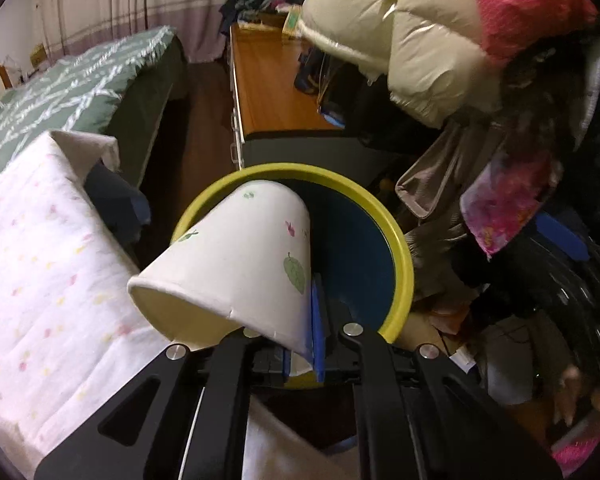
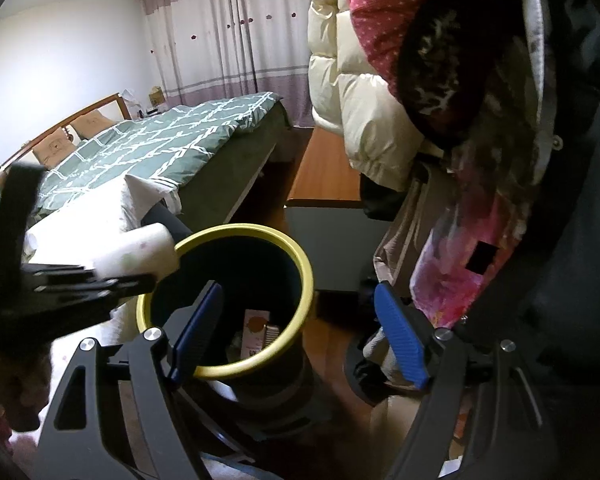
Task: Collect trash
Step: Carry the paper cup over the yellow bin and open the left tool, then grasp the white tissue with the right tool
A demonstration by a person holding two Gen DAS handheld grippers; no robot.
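My left gripper [image 1: 304, 328] is shut on the rim wall of a white paper cup [image 1: 236, 268] with leaf prints. It holds the cup tilted, base forward, over the near left rim of the yellow-rimmed dark blue trash bin [image 1: 400, 248]. In the right wrist view the same cup [image 2: 140, 254] shows at the bin's left rim [image 2: 300, 264], held by the left gripper [image 2: 96, 280]. A pink-and-white packet [image 2: 256, 330] lies inside the bin. My right gripper [image 2: 300, 336] is open and empty, just above the bin's near side.
A white dotted blanket [image 1: 40, 264] lies at left, a green bed [image 2: 160, 144] behind it. A wooden cabinet top [image 1: 268, 80] stands beyond the bin. Hanging coats [image 1: 420, 40] and bags [image 1: 540, 280] crowd the right side.
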